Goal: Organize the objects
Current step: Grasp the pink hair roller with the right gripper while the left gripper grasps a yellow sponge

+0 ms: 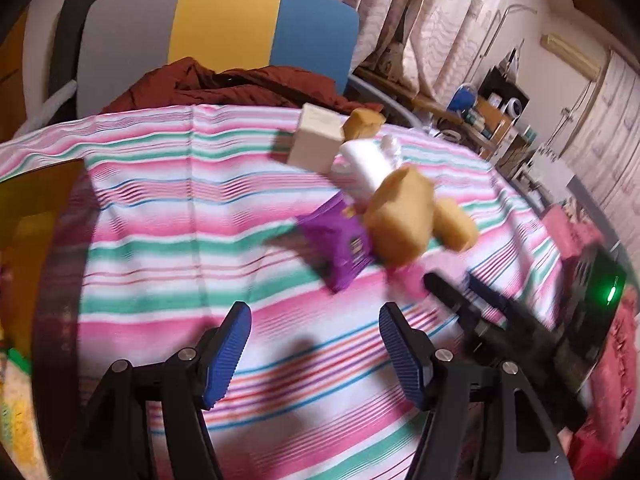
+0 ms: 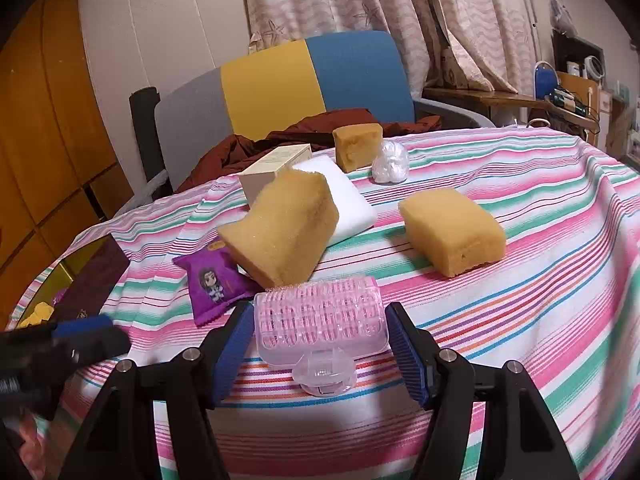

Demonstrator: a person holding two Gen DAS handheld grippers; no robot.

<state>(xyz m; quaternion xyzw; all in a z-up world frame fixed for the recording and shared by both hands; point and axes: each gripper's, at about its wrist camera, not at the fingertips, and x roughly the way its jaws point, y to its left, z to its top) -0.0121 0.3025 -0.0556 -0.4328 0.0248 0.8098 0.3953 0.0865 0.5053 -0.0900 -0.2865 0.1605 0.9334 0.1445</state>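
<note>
While the left gripper hangs over the striped tablecloth with its jaws apart and nothing between the blue pads, the left wrist view is blurred across the cluster of things beyond it. A purple snack packet lies nearest, partly under a large yellow sponge. Behind these lie a white foam block and a cream box, with a small brown sponge at the far edge. A second yellow sponge sits just right of the large one. The right gripper reaches in from the right, a bit of pink at its tip. A chair with grey, yellow and blue panels stands behind the surface.

From the right wrist view, the right gripper has a pink hair roller lying crosswise between its jaws; the pads sit right at the roller's ends, but whether they press on it I cannot tell. The roller rests on the cloth just in front of the large yellow sponge, which leans on the white foam block. The purple snack packet lies to the left, the second yellow sponge to the right, and a crumpled clear plastic bundle beside the small brown sponge. The left gripper shows blurred at the left edge.
</note>
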